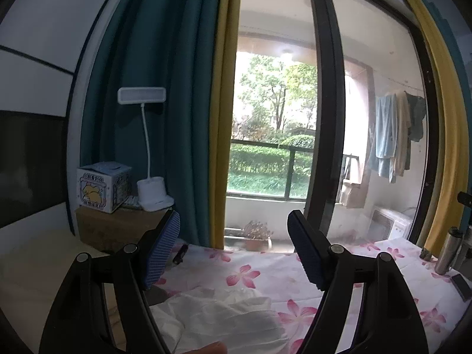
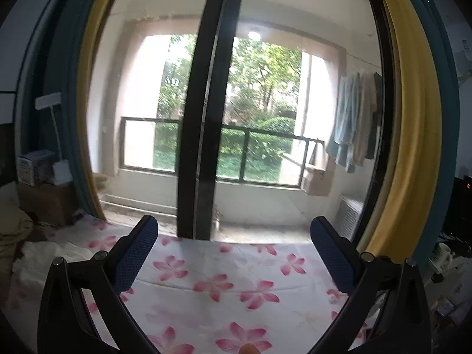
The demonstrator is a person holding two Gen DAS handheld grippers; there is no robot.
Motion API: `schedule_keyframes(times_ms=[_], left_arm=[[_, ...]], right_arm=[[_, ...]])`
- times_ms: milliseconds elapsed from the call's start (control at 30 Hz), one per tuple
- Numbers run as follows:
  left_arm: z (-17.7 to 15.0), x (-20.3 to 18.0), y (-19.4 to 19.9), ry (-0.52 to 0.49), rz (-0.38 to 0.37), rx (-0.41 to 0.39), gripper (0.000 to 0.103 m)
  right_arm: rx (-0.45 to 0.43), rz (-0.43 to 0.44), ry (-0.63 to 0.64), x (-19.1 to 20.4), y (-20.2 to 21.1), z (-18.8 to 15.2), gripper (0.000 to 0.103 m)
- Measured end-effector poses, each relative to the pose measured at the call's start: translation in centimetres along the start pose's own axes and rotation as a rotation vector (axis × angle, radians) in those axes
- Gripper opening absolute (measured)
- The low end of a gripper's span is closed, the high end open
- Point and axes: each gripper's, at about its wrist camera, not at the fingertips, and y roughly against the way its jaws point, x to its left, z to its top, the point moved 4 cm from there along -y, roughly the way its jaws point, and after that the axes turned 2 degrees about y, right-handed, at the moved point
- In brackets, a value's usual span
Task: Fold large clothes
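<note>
Bedroom, glass balcony door (image 1: 324,103) ahead, floral sheet (image 2: 224,289) over bed. One white garment (image 1: 218,315) crumpled on sheet below left gripper (image 1: 234,250), lower part cut off. Left gripper and right gripper (image 2: 234,253): jaws spread wide, nothing held. One desk lamp (image 1: 144,135), one duck-print box (image 1: 101,185). Three hanging clothes (image 1: 395,135), hazy behind glass.

Desk lamp (image 1: 142,97) beside tissue box (image 1: 101,185); steel flask (image 1: 447,250); laundry (image 1: 395,135) hanging outside.

Glass sliding door (image 2: 203,118) onto daylit balcony, teal curtain (image 1: 153,103), desk lamp (image 1: 144,147), floral-sheeted bed (image 2: 236,280)
</note>
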Motion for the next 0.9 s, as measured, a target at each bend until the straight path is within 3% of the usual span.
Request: schedule_keyframes(times_ms=[233, 900], left_arm=[[-0.9, 0.0, -0.8, 0.009, 0.006, 0.041, 0.078], [-1.2, -0.5, -1.5, -0.008, 0.008, 0.062, 0.078]], right_arm=[[0.055, -0.018, -0.022, -1.5, -1.2, -1.2, 0.102], [0.053, -0.017, -0.046, -2.0, -1.4, -1.2, 0.102]])
